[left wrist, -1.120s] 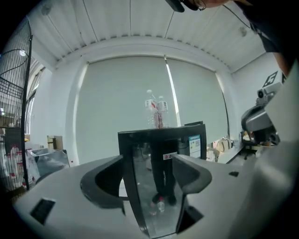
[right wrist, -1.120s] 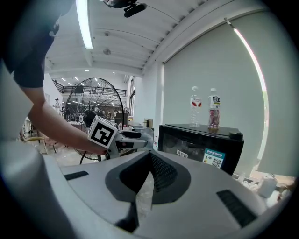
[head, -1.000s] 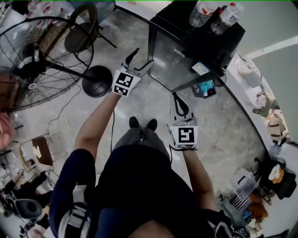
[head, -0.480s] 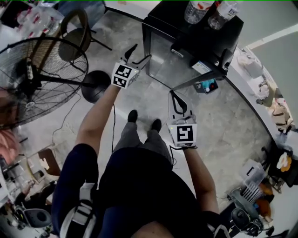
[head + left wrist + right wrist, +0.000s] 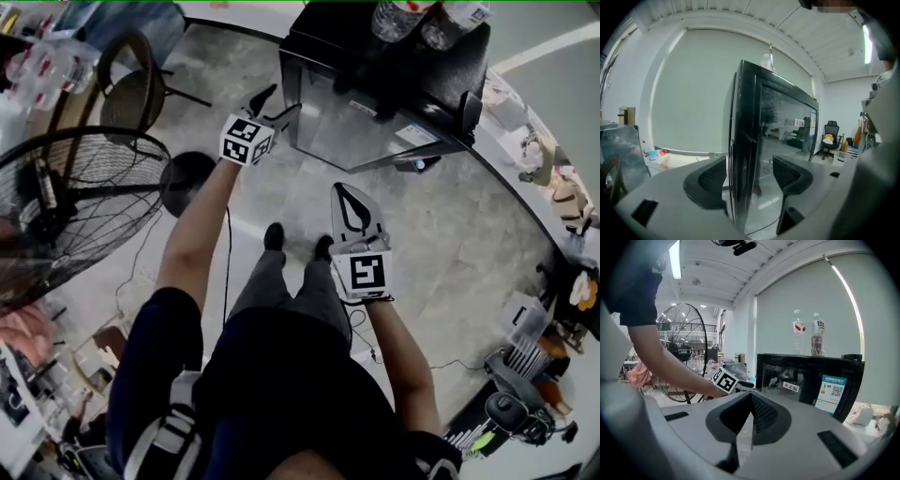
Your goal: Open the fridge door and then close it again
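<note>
The fridge [image 5: 412, 70] stands on the floor [image 5: 441, 244] ahead of me, two bottles [image 5: 398, 14] on its top, its glass door [image 5: 342, 122] facing me. I cannot tell whether the door sits flush or slightly ajar.

My left gripper [image 5: 282, 101] is at the door's left edge [image 5: 743, 154]. Its jaws stand wide with that edge between them, and the pads do not appear to press on it.

My right gripper [image 5: 350, 191] hangs well back over the floor, its jaws pressed together on nothing.

I judge the opening step is in hand. The next move calls for closing the left jaws on the edge, then drawing it outward along the hinge's arc.

A fan [image 5: 66, 202] stands to the left, well apart.
</note>
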A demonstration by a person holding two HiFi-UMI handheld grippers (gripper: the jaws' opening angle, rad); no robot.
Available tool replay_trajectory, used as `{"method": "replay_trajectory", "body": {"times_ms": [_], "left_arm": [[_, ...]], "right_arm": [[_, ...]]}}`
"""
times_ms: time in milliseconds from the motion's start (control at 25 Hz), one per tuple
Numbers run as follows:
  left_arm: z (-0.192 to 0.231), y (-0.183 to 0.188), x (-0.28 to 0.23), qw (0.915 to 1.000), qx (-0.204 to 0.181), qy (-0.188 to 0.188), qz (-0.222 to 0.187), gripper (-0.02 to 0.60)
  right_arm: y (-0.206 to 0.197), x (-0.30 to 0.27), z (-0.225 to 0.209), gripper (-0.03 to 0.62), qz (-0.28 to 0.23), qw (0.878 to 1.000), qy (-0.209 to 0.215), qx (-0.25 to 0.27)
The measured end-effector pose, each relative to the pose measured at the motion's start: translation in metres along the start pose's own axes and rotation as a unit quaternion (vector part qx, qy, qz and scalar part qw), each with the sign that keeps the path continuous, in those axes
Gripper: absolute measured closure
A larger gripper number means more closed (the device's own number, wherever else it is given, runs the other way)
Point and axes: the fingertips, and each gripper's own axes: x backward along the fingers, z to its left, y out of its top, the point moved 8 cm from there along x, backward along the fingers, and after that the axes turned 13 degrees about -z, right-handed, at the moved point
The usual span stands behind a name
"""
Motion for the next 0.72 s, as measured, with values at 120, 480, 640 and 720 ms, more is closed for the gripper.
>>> {"method": "replay_trajectory", "body": {"times_ms": [120,480,640,720], "left_arm": [[0.005,-0.008,-0.008,0.9999,0.007,-0.012,0.005,0.262],[0.010,-0.018,-0.019,0.9991,0.005,-0.042,0.001,0.301],[0.013,-0.014,-0.021,0.9991,0.002,-0.042,-0.009,0.336],[0.017,-0.015,-0.021,0.9992,0.002,-0.040,-0.011,0.377]], "right_arm": [[-0.004,-0.006,0.001,0.574,0.003,1.000,-0.005,0.000],[-0.012,-0.013,-0.003,0.574,0.012,1.000,-0.012,-0.004],[-0.015,-0.015,-0.002,0.574,0.017,1.000,-0.011,-0.005],[-0.017,-0.015,-0.002,0.574,0.020,1.000,-0.011,-0.008]]}}
